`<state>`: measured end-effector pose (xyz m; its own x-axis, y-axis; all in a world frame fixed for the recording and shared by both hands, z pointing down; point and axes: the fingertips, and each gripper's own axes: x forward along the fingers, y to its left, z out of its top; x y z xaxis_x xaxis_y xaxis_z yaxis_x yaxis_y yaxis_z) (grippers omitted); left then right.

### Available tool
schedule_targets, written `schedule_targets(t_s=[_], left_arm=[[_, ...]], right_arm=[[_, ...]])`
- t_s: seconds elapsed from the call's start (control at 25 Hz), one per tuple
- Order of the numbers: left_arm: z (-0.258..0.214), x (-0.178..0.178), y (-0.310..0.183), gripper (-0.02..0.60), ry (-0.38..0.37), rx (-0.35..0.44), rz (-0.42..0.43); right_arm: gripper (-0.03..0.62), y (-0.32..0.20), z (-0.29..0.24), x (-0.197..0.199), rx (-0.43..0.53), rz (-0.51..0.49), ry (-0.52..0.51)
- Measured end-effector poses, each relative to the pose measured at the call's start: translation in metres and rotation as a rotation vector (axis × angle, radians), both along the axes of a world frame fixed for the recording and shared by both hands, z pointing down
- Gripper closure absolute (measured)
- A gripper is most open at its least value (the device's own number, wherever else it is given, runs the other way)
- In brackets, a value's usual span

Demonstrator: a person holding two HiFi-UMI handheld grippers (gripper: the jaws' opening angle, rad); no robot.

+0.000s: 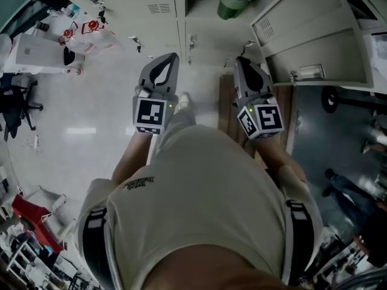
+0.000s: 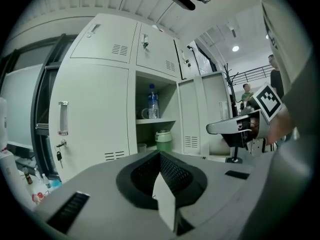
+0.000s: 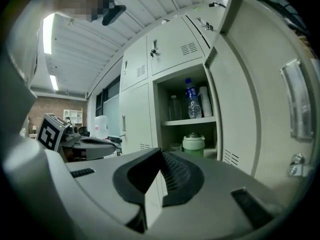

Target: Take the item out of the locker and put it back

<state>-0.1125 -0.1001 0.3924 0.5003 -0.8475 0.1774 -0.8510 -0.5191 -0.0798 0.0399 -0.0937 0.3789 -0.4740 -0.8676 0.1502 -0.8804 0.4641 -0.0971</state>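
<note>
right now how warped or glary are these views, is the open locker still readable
Head view: fisheye bends the lockers, soft glare on the floor. Left gripper view: dark corners, bowed doors, yet the green jar and bottle read clearly. Right gripper view: ceiling light blown out, shelf interior dim.

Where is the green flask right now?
The green flask stands in the lower compartment of the open locker, under the shelf that holds the water bottle. It shows near the centre of both gripper views.
</note>
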Motion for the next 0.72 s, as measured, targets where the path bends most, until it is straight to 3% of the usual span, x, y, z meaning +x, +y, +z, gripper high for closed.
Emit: schedule_targets(t_s=[0.4, 0.72], left_arm=[[-0.002, -0.005, -0.05, 0.569, 0.007, 0.002, 0.122], [-0.01, 0.005, -0.054, 0.568, 0.016, 0.007, 0.165]], right_arm=[[0.591, -0.042, -0.014, -0.014, 0.026, 0.099, 0.019], [0.591, -0.045, -0.019, -0.01, 0.032, 0.129, 0.023]])
